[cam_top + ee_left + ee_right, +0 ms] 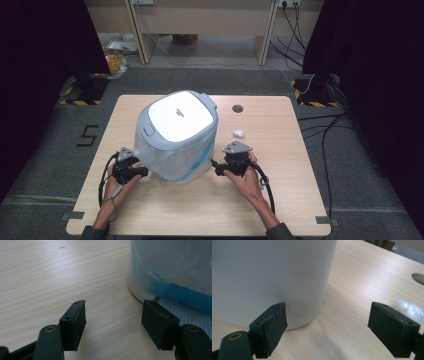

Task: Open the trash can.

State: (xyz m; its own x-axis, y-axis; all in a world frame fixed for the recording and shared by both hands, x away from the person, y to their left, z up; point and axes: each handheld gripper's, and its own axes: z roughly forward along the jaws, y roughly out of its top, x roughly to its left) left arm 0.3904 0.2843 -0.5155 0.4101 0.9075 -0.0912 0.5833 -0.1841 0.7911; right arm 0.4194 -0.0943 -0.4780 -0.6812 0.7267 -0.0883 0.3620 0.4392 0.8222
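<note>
We see a white bin (177, 135) with a grey-rimmed lid, lined with a clear and blue bag, standing near the middle of the table (200, 210), toward its left edge. Our left gripper (113, 321) sits just beside the bin's base, jaws apart with only bare wood between them. Our right gripper (327, 327) is at the bin's other side, jaws wide apart and holding nothing. A small white scrap (238, 133) lies near the right gripper.
</note>
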